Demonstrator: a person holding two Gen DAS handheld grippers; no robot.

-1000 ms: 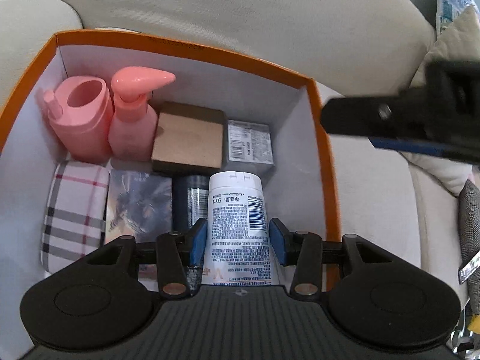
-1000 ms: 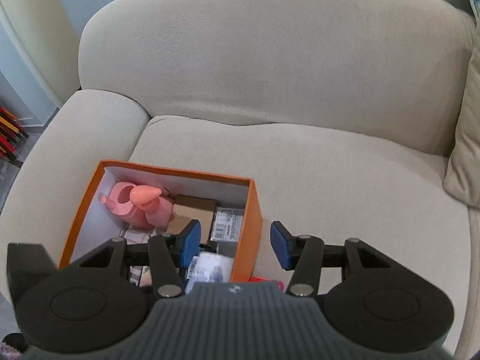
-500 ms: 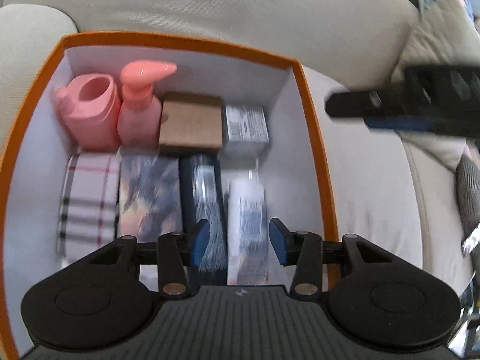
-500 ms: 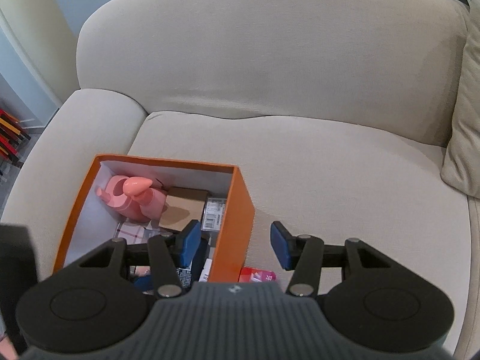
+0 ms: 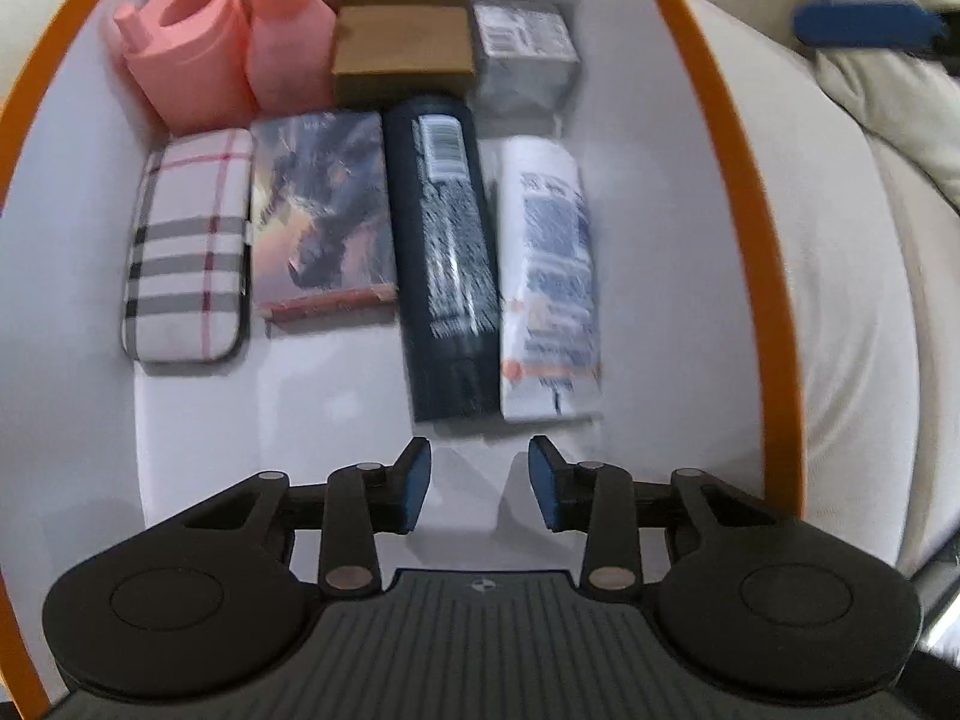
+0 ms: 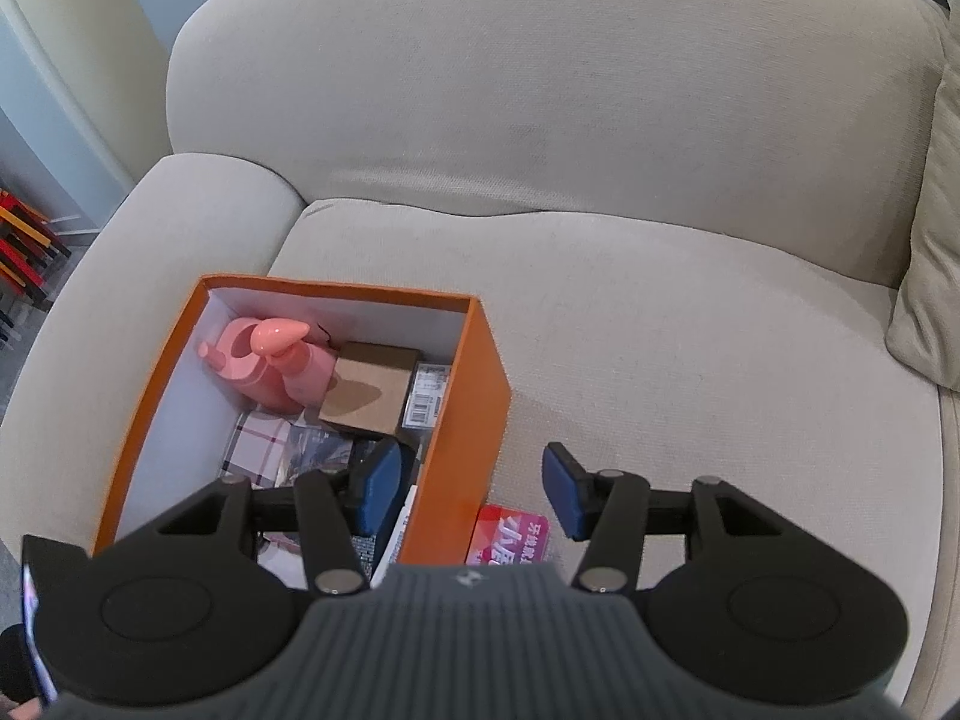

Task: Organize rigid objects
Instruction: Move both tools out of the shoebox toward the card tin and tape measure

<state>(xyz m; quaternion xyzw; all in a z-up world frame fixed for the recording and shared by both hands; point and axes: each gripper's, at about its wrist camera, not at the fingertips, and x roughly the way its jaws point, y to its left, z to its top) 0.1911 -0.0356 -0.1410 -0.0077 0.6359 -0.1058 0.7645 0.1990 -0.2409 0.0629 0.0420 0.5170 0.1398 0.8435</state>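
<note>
An orange box with a white inside sits on the sofa; it also shows in the right wrist view. Inside lie a white tube, a dark bottle, a picture-printed box, a plaid case, two pink bottles, a brown box and a grey box. My left gripper is open and empty above the box floor, just short of the tube. My right gripper is open and empty over the box's right wall. A red-pink packet lies on the seat beside the box.
The beige sofa seat stretches to the right of the box. A cushion leans at the far right. The sofa arm is left of the box. The right gripper's blue pad shows in the left wrist view.
The left gripper let go of the white tube, which now lies flat beside the dark bottle, and drew back. The right gripper shifted right and closer to the box.
</note>
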